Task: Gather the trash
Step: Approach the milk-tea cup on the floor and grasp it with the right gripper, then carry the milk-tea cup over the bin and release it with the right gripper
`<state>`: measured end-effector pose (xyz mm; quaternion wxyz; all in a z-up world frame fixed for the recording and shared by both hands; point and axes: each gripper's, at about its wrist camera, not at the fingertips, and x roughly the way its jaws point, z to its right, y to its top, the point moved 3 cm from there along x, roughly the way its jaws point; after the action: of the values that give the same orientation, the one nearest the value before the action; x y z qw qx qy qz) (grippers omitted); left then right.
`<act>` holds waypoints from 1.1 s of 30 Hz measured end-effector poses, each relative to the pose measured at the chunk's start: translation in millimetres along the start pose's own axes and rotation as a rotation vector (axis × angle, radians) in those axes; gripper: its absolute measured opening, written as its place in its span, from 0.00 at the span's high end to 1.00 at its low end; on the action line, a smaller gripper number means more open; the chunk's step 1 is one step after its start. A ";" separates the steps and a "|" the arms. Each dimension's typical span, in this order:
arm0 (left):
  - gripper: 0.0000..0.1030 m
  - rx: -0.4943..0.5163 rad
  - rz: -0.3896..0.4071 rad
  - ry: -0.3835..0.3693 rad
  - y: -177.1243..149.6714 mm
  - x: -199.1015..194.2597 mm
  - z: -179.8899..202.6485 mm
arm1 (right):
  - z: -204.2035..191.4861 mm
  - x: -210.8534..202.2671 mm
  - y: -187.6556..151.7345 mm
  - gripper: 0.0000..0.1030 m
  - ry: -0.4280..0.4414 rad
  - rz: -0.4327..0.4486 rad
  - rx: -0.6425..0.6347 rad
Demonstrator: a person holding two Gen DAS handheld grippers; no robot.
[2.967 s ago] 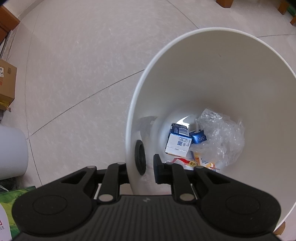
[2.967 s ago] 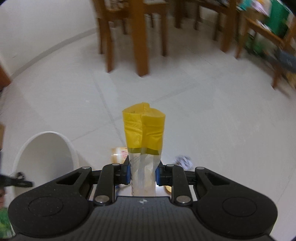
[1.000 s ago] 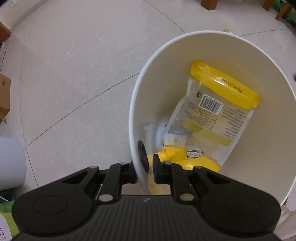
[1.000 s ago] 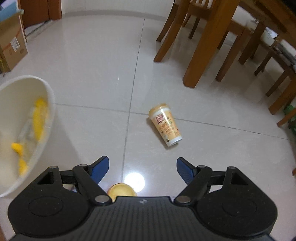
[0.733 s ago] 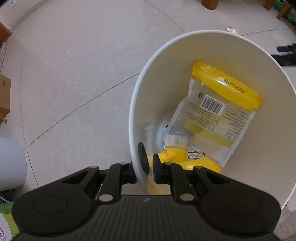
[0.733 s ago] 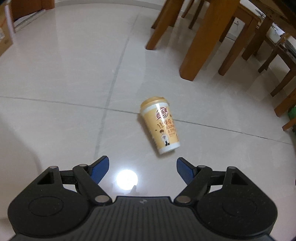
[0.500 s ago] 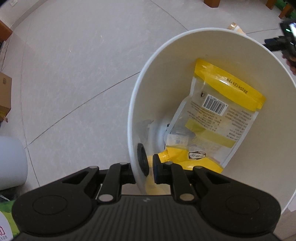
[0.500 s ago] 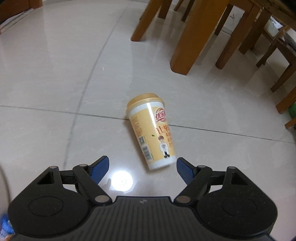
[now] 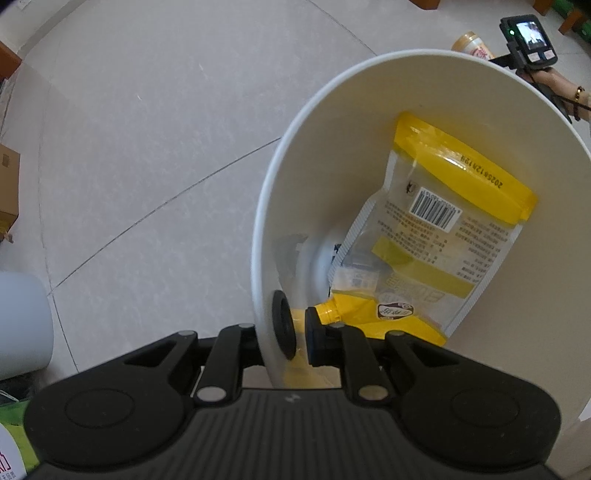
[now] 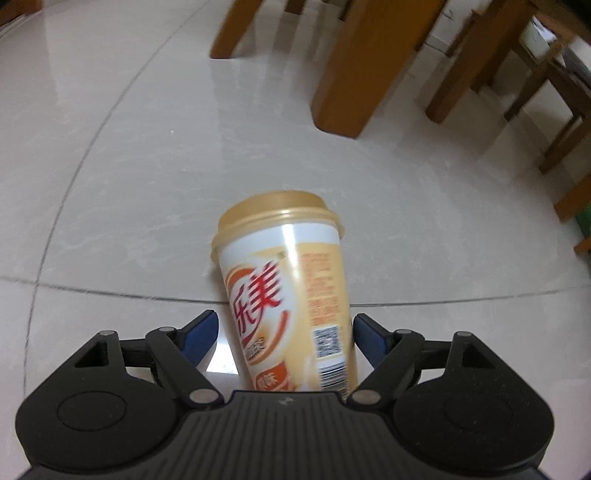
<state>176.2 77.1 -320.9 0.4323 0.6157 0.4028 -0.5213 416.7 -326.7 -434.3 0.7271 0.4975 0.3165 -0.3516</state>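
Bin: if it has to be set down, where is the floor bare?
Bare tiles left of the bin, up to the cardboard box. Crowded at upper right: cup and right gripper just beyond the rim. Table legs stand past the cup.

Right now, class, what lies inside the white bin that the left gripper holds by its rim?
Inside the white bin a yellow-and-clear pouch leans on the wall. It covers nearly everything beneath, so other trash cannot be identified.

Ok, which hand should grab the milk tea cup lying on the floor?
Right. The right gripper is open with its blue pads either side of the cup, not yet pressing. The left gripper is shut on the white bin's rim, so it is busy.
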 end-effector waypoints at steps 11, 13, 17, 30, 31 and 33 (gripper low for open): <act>0.87 -0.005 -0.004 -0.021 0.0 1.7 -0.6 | -4.4 14.6 5.9 0.29 0.020 -0.026 0.030; 0.87 -0.004 -0.006 -0.021 -0.3 1.2 -0.5 | -2.2 14.5 6.8 0.29 0.044 -0.044 0.048; 0.87 0.004 -0.009 -0.014 -0.4 -0.2 1.4 | -2.3 7.2 0.5 0.29 0.067 -0.074 0.069; 0.90 0.000 -0.004 -0.041 0.7 3.0 -1.6 | -2.2 -121.9 -4.0 0.29 0.169 -0.047 0.087; 0.90 -0.007 -0.004 -0.045 0.5 2.8 -2.0 | -3.7 -136.8 -3.3 0.29 0.182 -0.036 0.078; 0.90 -0.006 -0.004 -0.044 0.6 2.8 -2.7 | -6.8 -171.1 -2.6 0.29 0.201 -0.009 0.056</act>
<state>177.9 79.6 -323.4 0.4419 0.6018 0.3961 -0.5346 319.2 -287.3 -299.0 0.6760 0.5488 0.3803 -0.3118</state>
